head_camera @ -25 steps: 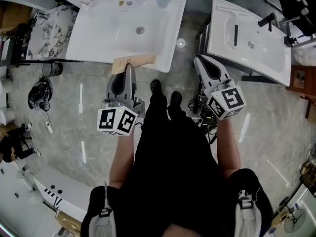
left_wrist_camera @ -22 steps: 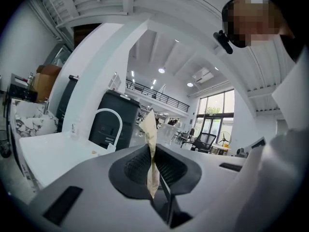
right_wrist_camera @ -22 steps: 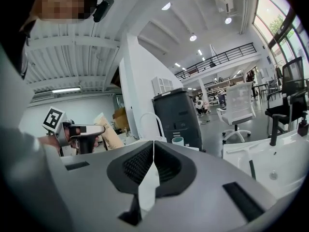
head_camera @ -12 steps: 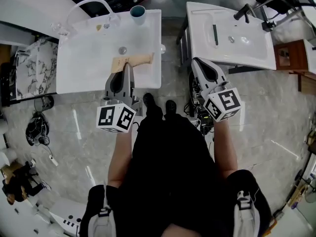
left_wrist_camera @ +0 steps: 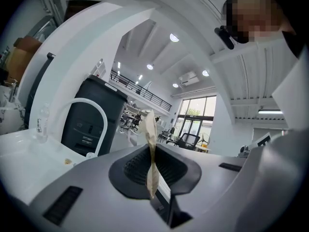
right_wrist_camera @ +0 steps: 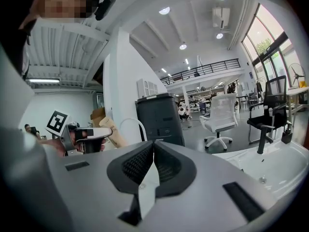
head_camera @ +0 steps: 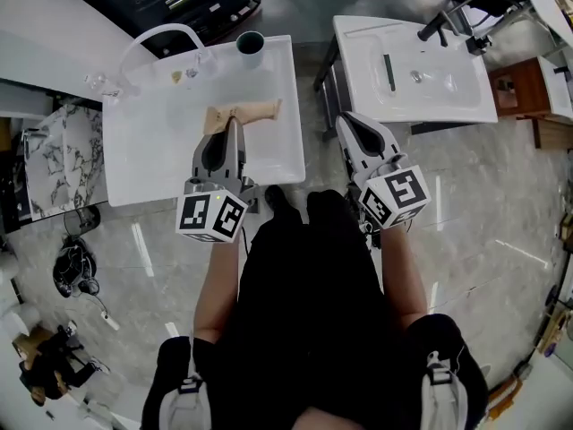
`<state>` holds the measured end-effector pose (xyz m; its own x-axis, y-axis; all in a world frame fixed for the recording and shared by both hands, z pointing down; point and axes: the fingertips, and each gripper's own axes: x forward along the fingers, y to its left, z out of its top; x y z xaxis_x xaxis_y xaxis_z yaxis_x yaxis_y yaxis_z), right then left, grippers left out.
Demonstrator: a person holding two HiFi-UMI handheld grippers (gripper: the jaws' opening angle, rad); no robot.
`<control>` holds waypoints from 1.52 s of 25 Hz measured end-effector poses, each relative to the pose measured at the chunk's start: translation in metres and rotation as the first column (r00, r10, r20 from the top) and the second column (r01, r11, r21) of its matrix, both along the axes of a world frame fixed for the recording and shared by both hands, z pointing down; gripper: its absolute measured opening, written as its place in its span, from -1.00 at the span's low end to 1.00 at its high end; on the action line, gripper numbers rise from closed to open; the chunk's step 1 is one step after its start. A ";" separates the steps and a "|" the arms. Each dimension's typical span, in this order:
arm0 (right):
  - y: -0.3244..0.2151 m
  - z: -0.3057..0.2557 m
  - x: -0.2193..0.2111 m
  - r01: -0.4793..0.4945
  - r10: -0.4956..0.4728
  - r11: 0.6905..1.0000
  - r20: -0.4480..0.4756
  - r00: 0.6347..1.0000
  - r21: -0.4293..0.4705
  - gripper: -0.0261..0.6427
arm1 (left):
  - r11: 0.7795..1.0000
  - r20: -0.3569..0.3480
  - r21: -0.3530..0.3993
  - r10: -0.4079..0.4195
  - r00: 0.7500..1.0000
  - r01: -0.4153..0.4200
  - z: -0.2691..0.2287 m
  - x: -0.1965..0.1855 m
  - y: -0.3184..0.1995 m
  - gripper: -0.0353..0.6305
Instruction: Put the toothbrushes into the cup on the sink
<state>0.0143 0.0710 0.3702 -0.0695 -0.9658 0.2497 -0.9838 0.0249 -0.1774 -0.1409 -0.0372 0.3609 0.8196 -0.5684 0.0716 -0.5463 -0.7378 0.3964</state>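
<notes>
A flat beige packet (head_camera: 242, 112) sticks out sideways from my left gripper (head_camera: 233, 120), whose jaws are shut on it; what the packet contains does not show. It hangs over the basin of the white left sink (head_camera: 143, 159). The left gripper view shows the packet's thin edge (left_wrist_camera: 150, 129) pinched between the pads. A dark teal cup (head_camera: 250, 43) stands at that sink's back edge, well beyond the packet. My right gripper (head_camera: 346, 120) is shut and empty, hovering in the gap between the two sinks. Its own view (right_wrist_camera: 153, 146) shows the packet (right_wrist_camera: 115, 133) in the left gripper off to the left.
A white arched faucet (head_camera: 161, 32) and small bits (head_camera: 177, 75) sit at the left sink's back. A second white sink (head_camera: 448, 97) to the right carries a slim dark item (head_camera: 389, 72) and a black faucet (head_camera: 439, 23). A dark bin stands behind. Marble floor below.
Both sinks have slid nearer and lower in the head view. My left gripper with the packet now reaches over the left sink's basin instead of its front edge. The right gripper moved forward too.
</notes>
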 end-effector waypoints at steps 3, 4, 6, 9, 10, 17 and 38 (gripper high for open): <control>-0.009 0.005 -0.005 0.011 -0.011 1.000 0.005 1.000 -0.019 -0.83 | 1.000 0.001 0.002 0.022 1.000 -0.022 0.001 0.005 -0.007 -0.78; -0.012 0.007 -0.006 0.019 -0.019 1.000 0.008 1.000 -0.024 -0.83 | 1.000 0.002 -0.001 0.017 1.000 -0.017 0.002 0.006 -0.009 -0.78; -0.022 0.009 -0.004 0.041 -0.041 0.999 0.013 0.999 -0.029 -0.83 | 1.000 0.002 -0.008 -0.002 1.000 0.002 0.004 0.008 -0.014 -0.78; -0.037 0.013 0.005 0.091 -0.090 0.995 0.019 0.996 -0.032 -0.83 | 0.999 0.000 -0.010 -0.047 0.999 0.047 0.006 0.013 -0.021 -0.78; -0.042 0.015 0.008 0.112 -0.111 0.993 0.025 0.993 -0.032 -0.83 | 0.998 0.003 -0.008 -0.070 0.998 0.070 0.008 0.013 -0.023 -0.78; -0.098 0.023 0.023 0.285 -0.282 0.958 0.071 0.957 -0.041 -0.83 | 0.966 0.034 -0.030 -0.257 0.966 0.258 0.009 0.013 -0.056 -0.78; -0.179 0.062 0.047 0.600 -0.589 0.798 0.145 0.795 -0.048 -0.83 | 0.843 0.070 -0.033 -0.534 0.843 0.537 0.021 0.051 -0.098 -0.78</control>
<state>0.0614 -0.1082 0.4327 -0.6569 -0.6988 0.2832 -0.7517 0.5772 -0.3191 -0.0903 -0.1354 0.3824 0.3825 -0.9122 0.1471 -0.8728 -0.3046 0.3813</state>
